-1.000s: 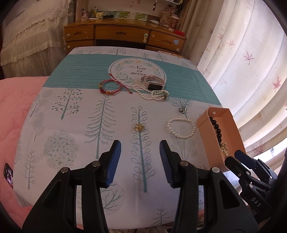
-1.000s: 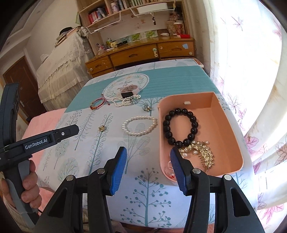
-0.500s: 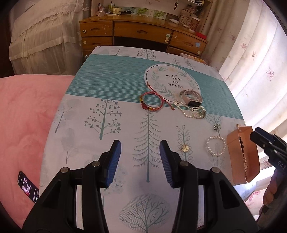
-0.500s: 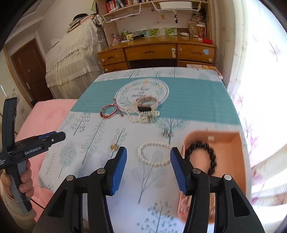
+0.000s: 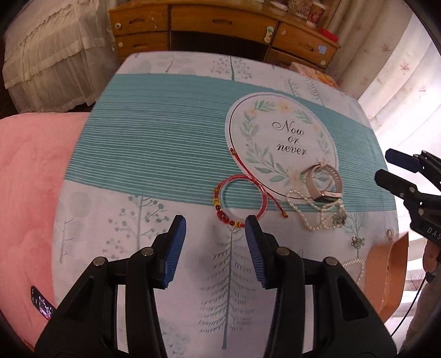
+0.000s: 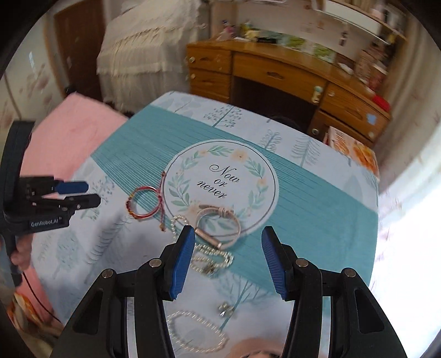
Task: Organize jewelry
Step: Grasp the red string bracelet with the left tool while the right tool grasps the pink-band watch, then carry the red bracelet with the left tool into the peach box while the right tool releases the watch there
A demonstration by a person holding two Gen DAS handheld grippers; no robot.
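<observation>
Jewelry lies on a tree-print tablecloth [image 5: 137, 165]. A red cord bracelet [image 5: 239, 199] sits just ahead of my open, empty left gripper [image 5: 215, 224]. To its right lie a pink watch band [image 5: 325, 183], a pearl necklace [image 5: 317, 212] and a small flower charm [image 5: 358, 242]. A peach box [image 5: 391, 275] stands at the right edge. My right gripper [image 6: 224, 234] is open and empty, right over the watch band [image 6: 217, 228] and pearl necklace [image 6: 212, 257]. A pearl bracelet [image 6: 195, 333] and a charm [image 6: 226, 308] lie beneath it. The red bracelet [image 6: 143, 203] lies left.
A wooden desk with drawers [image 5: 220, 24] stands beyond the table. A pink bed cover [image 5: 30, 192] with a phone [image 5: 41, 303] on it lies left. Curtains [image 5: 399, 82] hang on the right. An orange-patterned item [image 6: 355, 148] sits at the table's far right corner.
Both grippers have moved forward toward the far jewelry. The left one now faces the red bracelet, the right one is over the watch band. The peach box has slid out of the right view.
</observation>
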